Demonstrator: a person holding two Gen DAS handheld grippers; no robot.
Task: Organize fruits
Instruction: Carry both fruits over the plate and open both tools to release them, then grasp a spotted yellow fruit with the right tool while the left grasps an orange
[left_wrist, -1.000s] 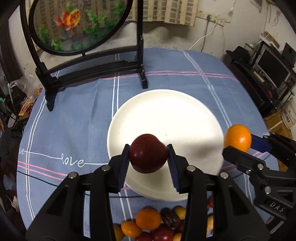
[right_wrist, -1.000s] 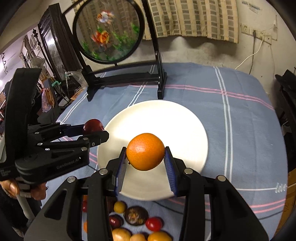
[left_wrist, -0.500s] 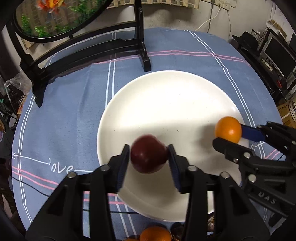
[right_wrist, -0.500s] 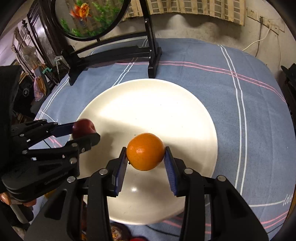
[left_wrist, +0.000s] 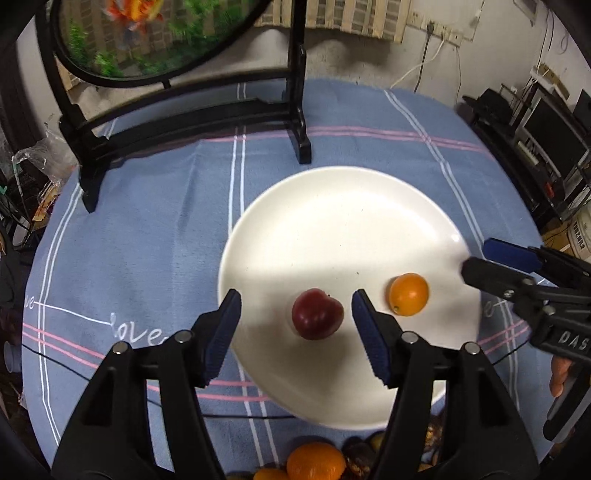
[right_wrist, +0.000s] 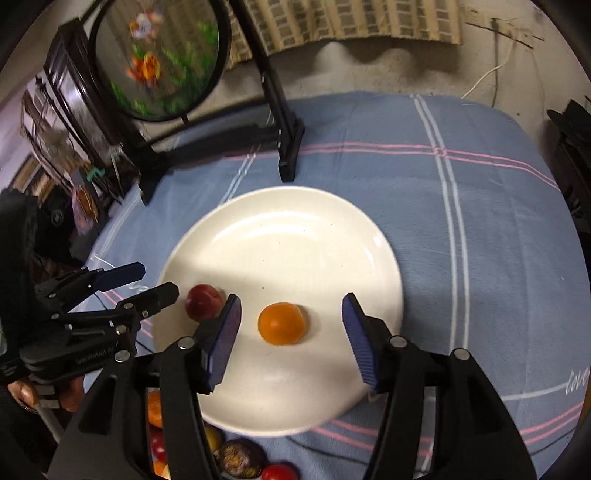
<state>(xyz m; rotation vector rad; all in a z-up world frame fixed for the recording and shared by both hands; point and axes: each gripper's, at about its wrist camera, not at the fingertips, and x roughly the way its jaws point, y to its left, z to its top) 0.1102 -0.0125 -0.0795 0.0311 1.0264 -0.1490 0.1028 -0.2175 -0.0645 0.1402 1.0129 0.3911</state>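
Note:
A dark red plum (left_wrist: 317, 314) (right_wrist: 204, 301) lies on the white plate (left_wrist: 343, 206) (right_wrist: 280, 221). It sits between the fingers of my left gripper (left_wrist: 295, 325) (right_wrist: 149, 284), whose jaws are opening, and the pads stand clear of it. An orange (right_wrist: 282, 323) (left_wrist: 408, 294) rests on the plate just right of the plum. My right gripper (right_wrist: 290, 332) (left_wrist: 480, 264) straddles it, jaws opening, with gaps on both sides.
A pile of several small fruits (left_wrist: 314, 459) (right_wrist: 236, 458) lies on the blue cloth (left_wrist: 147, 240) near the plate's front edge. A black stand with a round painted panel (left_wrist: 192, 110) (right_wrist: 162, 62) stands behind the plate. A black cord (left_wrist: 74, 369) crosses the cloth.
Both grippers let go: the plum and the orange dropped from the pads onto the plate. Both sets of jaws widened, and both views pulled back from the plate.

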